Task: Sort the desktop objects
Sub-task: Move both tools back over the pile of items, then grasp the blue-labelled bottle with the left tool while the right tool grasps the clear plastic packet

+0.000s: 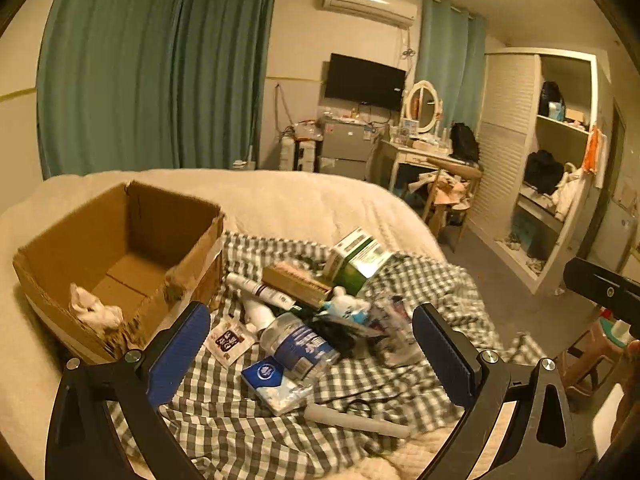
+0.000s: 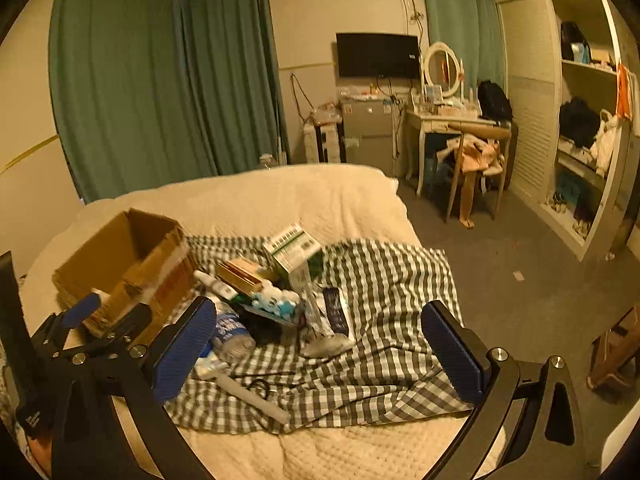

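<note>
Both grippers hung above the bed with jaws spread wide and nothing between the pads, which suggested a choice of target was still to be made. The left gripper [image 1: 312, 344] looked down over the heap, its fingers framing the bottle [image 1: 298, 344] and the tissue pack [image 1: 274, 384], so either seemed the likely first pick. The right gripper [image 2: 320, 344] sat a little further right, over the checked cloth [image 2: 380, 280] and the foil packet [image 2: 334, 312].

The things to sort lay piled together in the middle of the cloth: a green box [image 1: 358, 258] leaning on the heap, a brush [image 1: 296, 282] propped against it, a white tube [image 1: 260, 290] beside that, a sachet [image 1: 228, 340] flat near the left finger, and a pale rod [image 1: 356, 420] lying apart at the near edge. The cloth seemed spread to keep them off the quilt [image 1: 280, 196].

The carton [image 1: 120, 256] stood open just left of the heap, touching the cloth's edge, close enough for short carries. It held only a crumpled white wad [image 1: 94, 310] in its near corner, so I judged the sorting barely begun
</note>
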{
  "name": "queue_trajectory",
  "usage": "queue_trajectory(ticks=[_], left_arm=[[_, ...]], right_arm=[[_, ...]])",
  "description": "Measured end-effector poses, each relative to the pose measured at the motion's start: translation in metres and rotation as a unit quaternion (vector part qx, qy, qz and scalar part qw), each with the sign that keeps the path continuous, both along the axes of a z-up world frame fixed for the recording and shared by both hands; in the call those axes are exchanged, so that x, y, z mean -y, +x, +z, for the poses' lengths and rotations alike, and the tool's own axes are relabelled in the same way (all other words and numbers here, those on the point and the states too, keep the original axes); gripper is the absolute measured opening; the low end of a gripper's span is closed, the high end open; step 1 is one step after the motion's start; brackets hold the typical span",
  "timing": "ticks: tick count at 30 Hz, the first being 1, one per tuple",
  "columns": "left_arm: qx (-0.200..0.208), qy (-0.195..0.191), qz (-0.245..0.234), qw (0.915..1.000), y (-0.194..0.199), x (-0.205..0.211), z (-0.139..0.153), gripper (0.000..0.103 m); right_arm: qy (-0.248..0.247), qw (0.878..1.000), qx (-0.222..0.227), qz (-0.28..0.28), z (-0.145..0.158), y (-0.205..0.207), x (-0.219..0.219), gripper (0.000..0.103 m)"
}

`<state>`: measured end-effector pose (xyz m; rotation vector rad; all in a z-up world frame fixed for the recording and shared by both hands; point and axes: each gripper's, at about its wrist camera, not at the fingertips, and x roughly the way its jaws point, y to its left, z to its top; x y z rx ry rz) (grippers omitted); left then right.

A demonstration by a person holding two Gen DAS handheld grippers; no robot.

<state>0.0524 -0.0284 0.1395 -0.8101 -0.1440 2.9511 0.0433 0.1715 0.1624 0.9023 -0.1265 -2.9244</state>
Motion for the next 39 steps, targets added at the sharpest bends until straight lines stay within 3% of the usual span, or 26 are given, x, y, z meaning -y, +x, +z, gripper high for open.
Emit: queue_trajectory(ticks=[7,10,16,23,33,39], left_arm=[[0.033,-0.013,0.008,0.9993,-0.024,0.007,-0.075,0.103],[0.09,-0.007,0.005,0.9959,-0.047,0.01,-0.107,0.103],[0.111,0.025,0.021,0.9933,-0.077,0.014,-0.13,0.103],[0.125,0.024,0.008,0.9918,-0.106,0.002,-0.14,0.103],[0.094,-0.053,-0.084,0.9906,-0.11,-0.013,-0.131,0.103],[0.094,-0.052,-0.109,0.9882,-0.121,-0.005,-0.128,0.103]], right_arm=[[-0.005,0.999,0.039,0.006,-0.072,-0.039,-0.003,0.103],[0.007,0.998,0.058,0.01,-0.104,-0.058,0.003,0.103],[-0.024,0.996,0.085,0.015,-0.145,-0.095,0.004,0.103],[0.017,0.993,0.106,0.046,-0.167,-0.13,0.014,0.103],[0.024,0.984,0.151,0.093,-0.187,-0.153,0.018,0.103],[0.025,0.983,0.164,0.079,-0.192,-0.162,0.032,0.103]])
